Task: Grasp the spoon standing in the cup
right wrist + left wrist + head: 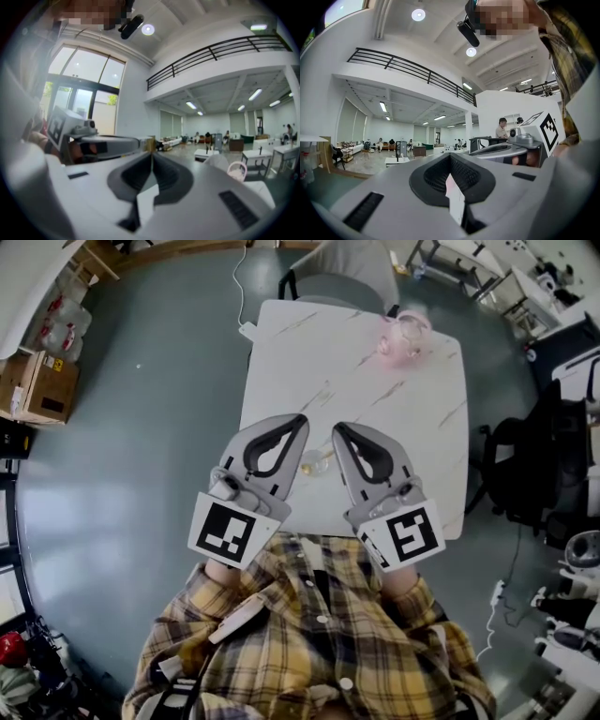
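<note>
Jaws on left gripper (299, 420) & right gripper (338, 427) closed, nothing btwn.

Ceiling lamps (418, 14) and tall windows (86, 75) are lighting everything brightly; fisheye is bending edges, darkening corners; foreground is blurring.

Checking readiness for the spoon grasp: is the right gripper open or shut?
Shut. In the right gripper view, the right gripper has its two jaws meeting at the tips, with nothing between them.
</note>
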Available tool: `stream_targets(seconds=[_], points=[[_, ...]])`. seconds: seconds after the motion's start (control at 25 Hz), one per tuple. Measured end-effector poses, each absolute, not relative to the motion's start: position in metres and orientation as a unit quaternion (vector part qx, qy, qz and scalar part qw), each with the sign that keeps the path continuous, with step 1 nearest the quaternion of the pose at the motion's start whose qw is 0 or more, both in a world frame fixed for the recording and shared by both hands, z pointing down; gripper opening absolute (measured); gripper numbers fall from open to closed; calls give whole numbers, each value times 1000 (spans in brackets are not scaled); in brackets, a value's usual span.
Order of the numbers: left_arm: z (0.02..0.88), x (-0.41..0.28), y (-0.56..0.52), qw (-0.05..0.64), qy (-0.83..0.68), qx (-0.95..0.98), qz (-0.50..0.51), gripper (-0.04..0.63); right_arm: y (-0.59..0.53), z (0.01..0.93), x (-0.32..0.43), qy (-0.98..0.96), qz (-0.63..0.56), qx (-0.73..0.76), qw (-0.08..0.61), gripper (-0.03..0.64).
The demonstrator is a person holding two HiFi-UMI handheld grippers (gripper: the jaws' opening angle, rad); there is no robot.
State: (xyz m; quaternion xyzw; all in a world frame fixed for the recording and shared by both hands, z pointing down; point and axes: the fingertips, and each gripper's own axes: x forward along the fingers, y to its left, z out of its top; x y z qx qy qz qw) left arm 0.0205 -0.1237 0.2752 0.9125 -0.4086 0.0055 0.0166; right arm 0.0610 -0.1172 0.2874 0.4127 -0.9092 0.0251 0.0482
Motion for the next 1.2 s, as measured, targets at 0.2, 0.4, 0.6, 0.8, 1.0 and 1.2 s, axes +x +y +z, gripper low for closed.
stream_targets(seconds=[0.2, 0.4, 0.6, 0.8, 1.0, 1.2], points=[[280, 20, -127, 25, -399, 917, 4, 15, -119, 295, 58, -907, 33, 415, 54, 34], [283, 19, -131, 29, -393, 919, 3, 15, -120, 300, 57, -905, 39, 419, 61, 35], [291, 21, -134, 40, -387, 921, 4, 15, -121, 306, 62, -900, 43, 429, 68, 35], [300, 22, -138, 49, -383, 922, 7, 15, -125, 314, 68, -894, 50, 440, 76, 35], [314, 21, -142, 66, -379, 923, 13, 15, -126, 327, 71, -889, 62, 445, 90, 35], [327, 21, -143, 77, -375, 923, 19, 15, -126, 340, 74, -886, 79, 446, 100, 35]])
